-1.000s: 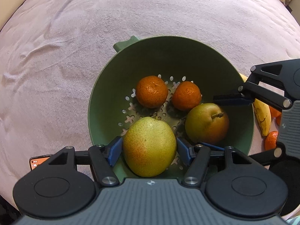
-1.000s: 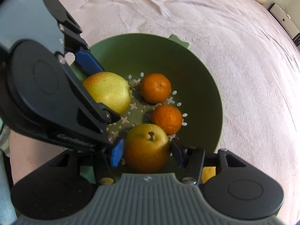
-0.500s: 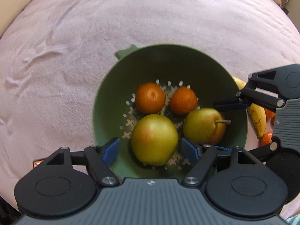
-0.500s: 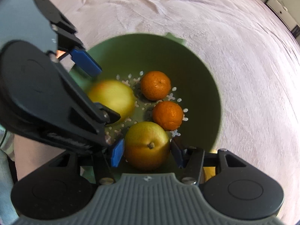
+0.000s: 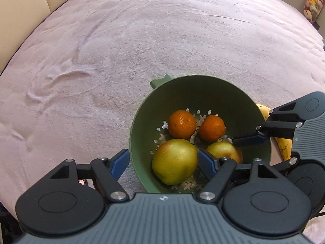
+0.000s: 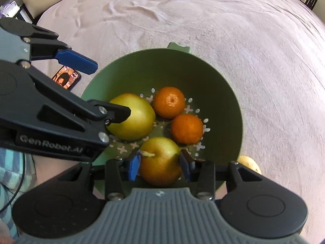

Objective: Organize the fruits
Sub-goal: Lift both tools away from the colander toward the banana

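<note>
Nearest in the right wrist view, the right gripper [image 6: 159,165] points steeply down into a green colander bowl [image 6: 227,93]. Its blue pads sit against both flanks of a yellow-brown pear [image 6: 160,160], whose stem points toward the left pad; the jaws have just been closing, and they appear to be clasping the fruit.

In the left wrist view, the left gripper [image 5: 161,161] is spread wide, having just been opening. One finger hangs outside the bowl's rim and the other inside it; the large green-yellow pear [image 5: 174,161] lies between them on the perforated floor, touched by neither pad, so it is released.

Just beyond the pears, two mandarins [image 5: 182,121] rest side by side (touching or nearly so) near the bowl's centre. Outside the bowl, a banana [image 5: 281,142] lies by its right rim, and a phone [image 6: 66,79] lies by its left rim on the pink cloth [image 5: 142,40] that stretches away behind.

A pear is probably fairly heavy, firm, smooth-skinned and easily bruised. The safest hold looks to be across its widest belly with moderate pressure, avoiding the stem.
</note>
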Demonstrator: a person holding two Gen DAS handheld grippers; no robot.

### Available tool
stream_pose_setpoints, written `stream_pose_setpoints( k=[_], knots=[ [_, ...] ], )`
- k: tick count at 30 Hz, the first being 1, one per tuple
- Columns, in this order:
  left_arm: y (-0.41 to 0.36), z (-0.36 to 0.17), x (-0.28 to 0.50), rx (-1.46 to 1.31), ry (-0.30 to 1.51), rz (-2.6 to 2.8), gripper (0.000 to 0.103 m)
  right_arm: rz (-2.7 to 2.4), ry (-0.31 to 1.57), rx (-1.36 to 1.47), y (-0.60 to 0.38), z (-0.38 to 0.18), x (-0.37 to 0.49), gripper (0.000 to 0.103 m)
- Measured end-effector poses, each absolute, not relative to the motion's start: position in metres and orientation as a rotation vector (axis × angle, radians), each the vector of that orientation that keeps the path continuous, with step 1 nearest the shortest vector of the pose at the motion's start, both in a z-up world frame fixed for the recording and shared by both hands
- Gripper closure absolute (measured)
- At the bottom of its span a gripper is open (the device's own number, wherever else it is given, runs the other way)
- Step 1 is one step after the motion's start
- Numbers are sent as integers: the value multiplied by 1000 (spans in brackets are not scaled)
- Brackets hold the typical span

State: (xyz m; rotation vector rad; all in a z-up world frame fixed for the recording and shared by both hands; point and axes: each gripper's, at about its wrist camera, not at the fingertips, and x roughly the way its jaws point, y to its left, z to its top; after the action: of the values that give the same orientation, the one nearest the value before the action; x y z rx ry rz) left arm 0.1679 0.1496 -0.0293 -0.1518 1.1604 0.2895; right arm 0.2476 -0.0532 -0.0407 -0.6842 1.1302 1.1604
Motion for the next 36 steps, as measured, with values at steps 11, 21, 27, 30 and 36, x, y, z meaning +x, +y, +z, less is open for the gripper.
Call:
stream_pose_setpoints(
  k=[11, 21, 27, 30, 36],
  knots=[
    [149, -21, 162, -144, 1130, 298, 14, 1190, 1187, -612, -54, -35, 244, 66],
    [146, -12, 160, -145, 1104, 282, 14, 1164, 1128, -642, -62, -12, 239, 61],
    [138, -8, 158, -129, 1088, 257, 14, 1128, 1102, -645, -72, -1, 236, 60],
    [133, -5, 157, -116, 1075, 241, 14, 1101, 1084, -640, -80, 6, 234, 60],
    [116, 4, 152, -83, 1036, 180, 14, 985, 1020, -572, -109, 22, 226, 52]
  ],
)
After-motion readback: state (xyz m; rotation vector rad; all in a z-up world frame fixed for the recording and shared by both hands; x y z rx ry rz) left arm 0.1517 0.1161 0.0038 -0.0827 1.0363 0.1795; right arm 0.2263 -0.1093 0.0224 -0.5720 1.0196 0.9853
